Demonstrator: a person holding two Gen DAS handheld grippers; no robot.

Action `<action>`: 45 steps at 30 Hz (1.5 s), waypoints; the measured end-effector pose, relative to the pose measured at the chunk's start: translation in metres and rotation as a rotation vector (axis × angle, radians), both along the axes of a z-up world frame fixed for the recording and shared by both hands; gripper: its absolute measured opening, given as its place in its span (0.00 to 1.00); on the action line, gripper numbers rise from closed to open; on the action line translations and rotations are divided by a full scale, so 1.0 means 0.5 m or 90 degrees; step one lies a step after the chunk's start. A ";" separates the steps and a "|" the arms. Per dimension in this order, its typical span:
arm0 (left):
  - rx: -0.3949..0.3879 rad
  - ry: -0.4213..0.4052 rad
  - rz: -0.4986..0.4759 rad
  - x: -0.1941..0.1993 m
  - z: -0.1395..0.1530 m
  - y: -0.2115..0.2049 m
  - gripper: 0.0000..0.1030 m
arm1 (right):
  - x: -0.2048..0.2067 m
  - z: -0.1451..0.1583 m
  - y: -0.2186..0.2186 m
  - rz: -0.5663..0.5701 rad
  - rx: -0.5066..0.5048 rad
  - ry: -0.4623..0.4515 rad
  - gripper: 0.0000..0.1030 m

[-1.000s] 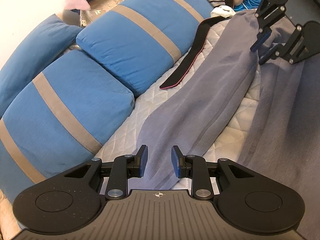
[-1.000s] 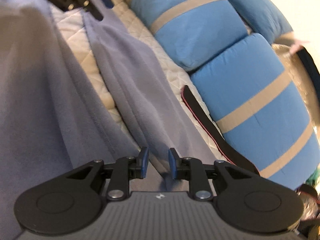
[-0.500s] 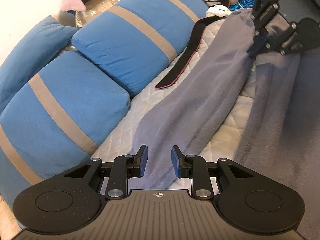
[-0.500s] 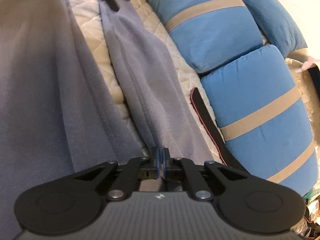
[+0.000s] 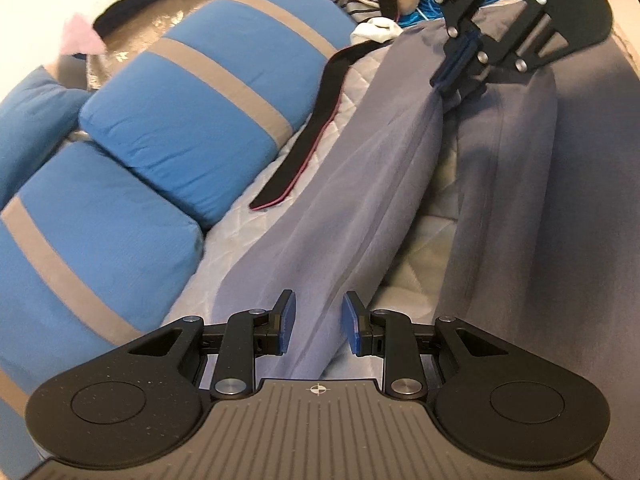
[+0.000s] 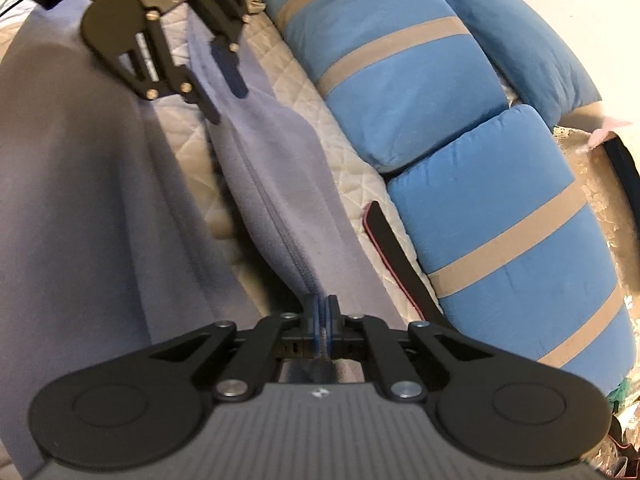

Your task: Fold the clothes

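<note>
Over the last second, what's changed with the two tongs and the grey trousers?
The right tongs went from open to shut on the grey trousers, pinching the near leg's seam and lifting it off the quilted mattress. The left tongs stayed open around the leg's other end. The blue cushions and black strap stayed put.

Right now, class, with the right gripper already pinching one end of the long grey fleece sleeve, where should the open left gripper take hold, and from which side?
Grip the long grey fleece sleeve at its near end, where the fabric already rises as a ridge between the open left gripper fingers. Come straight forward along the sleeve and shut on that ridge, opposite the right gripper pinching the far end.
</note>
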State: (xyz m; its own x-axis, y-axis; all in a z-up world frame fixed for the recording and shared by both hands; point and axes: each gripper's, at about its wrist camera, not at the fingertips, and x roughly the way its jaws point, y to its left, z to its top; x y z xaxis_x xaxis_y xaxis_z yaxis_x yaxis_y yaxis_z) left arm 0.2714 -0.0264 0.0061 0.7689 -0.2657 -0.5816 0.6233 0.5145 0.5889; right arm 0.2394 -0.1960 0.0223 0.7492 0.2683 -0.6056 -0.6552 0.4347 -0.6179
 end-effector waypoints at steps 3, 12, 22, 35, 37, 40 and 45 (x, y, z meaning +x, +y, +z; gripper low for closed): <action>0.023 0.006 -0.006 0.013 -0.011 -0.008 0.24 | -0.003 -0.004 -0.001 0.002 0.004 0.003 0.00; 0.048 0.051 -0.011 0.051 -0.022 -0.017 0.24 | -0.004 -0.005 -0.006 0.005 0.020 0.003 0.00; 0.013 0.104 -0.012 0.063 0.000 0.000 0.03 | 0.002 -0.008 -0.009 0.005 0.021 0.005 0.00; -0.018 -0.009 -0.030 -0.005 0.081 0.037 0.03 | 0.022 -0.018 -0.007 -0.044 0.083 0.029 0.36; -0.025 -0.007 -0.028 -0.005 0.084 0.039 0.03 | 0.019 -0.018 -0.001 -0.045 0.091 0.020 0.39; -0.035 -0.007 -0.024 -0.002 0.088 0.038 0.03 | 0.015 -0.021 0.016 -0.030 0.087 0.022 0.39; -0.044 -0.006 -0.022 0.002 0.088 0.041 0.03 | 0.004 -0.046 0.037 -0.008 0.010 -0.026 0.20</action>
